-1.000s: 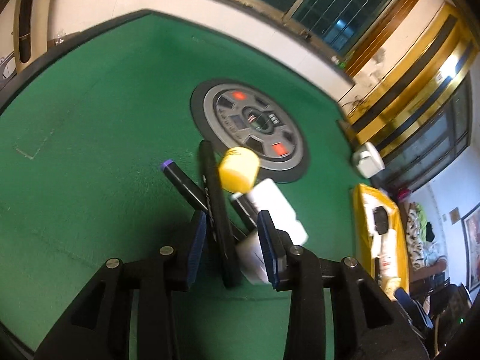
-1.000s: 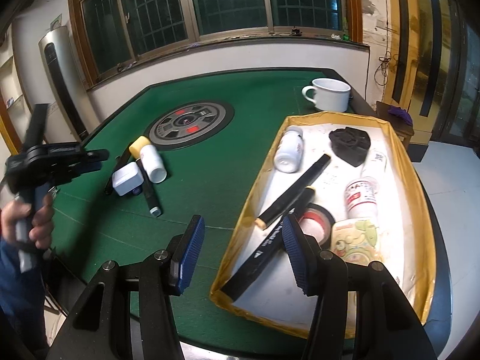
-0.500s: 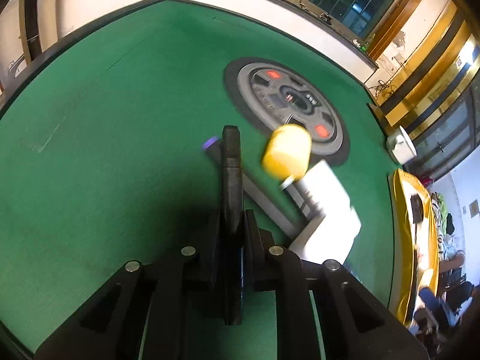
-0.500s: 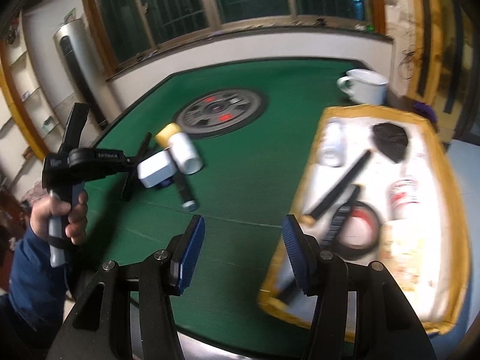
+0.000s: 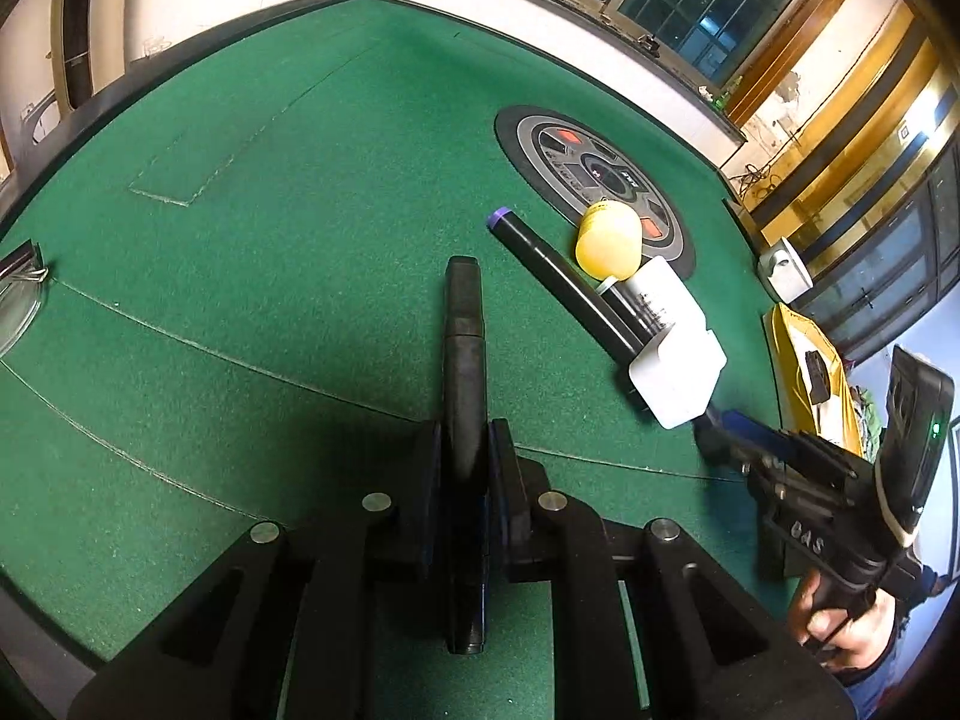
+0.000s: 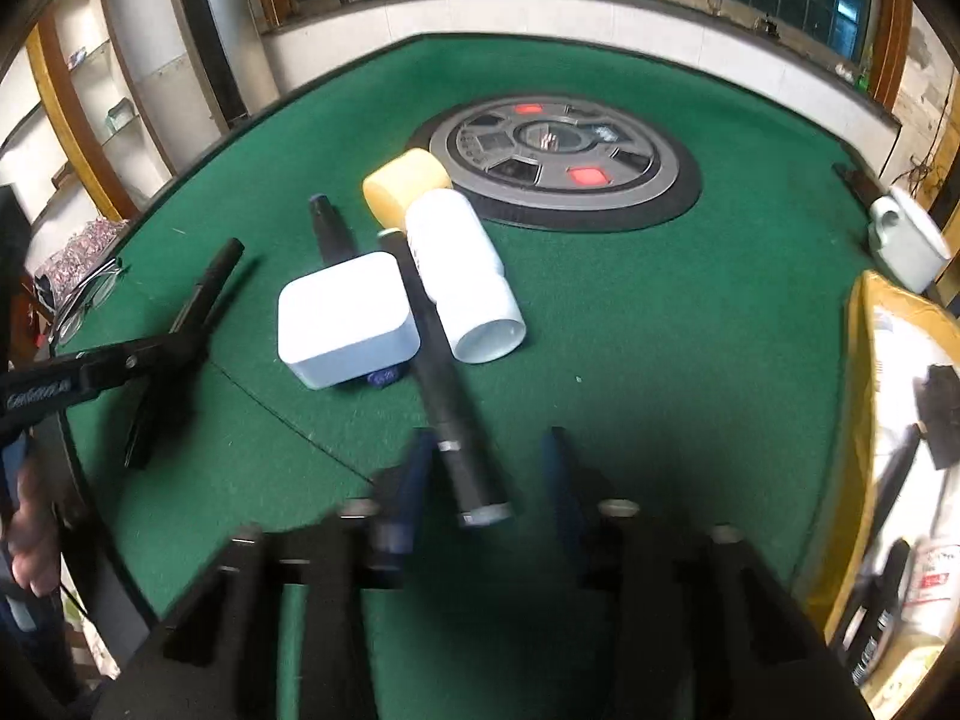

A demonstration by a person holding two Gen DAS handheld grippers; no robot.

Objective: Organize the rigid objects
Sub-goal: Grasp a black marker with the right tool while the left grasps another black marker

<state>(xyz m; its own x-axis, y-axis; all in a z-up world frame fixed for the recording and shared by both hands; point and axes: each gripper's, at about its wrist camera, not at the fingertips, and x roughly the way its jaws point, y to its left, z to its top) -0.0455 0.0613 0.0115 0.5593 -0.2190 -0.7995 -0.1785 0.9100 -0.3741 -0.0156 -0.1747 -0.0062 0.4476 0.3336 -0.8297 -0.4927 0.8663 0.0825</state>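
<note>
My left gripper (image 5: 465, 450) is shut on a long black pen (image 5: 463, 348), held apart from the pile; the right wrist view shows that pen (image 6: 204, 294) at the left. The pile holds a white box (image 6: 348, 318), a white bottle (image 6: 462, 276) with a yellow cap (image 6: 405, 186), and a purple-ended marker (image 5: 558, 276). A black marker (image 6: 447, 384) with a grey end lies between the fingers of my right gripper (image 6: 486, 480). Its jaws are closing, with a gap still showing on the right side.
A round grey dial plate (image 6: 558, 156) is set in the green felt table behind the pile. A yellow tray (image 6: 858, 360) with several items lies at the right, a white mug (image 6: 909, 246) behind it. Glasses (image 6: 90, 294) rest at the left edge. A hand holds each gripper.
The left gripper shut on the black pen and drew it left, away from the pile. The right gripper swung from over the tray to the pile and now straddles the black marker.
</note>
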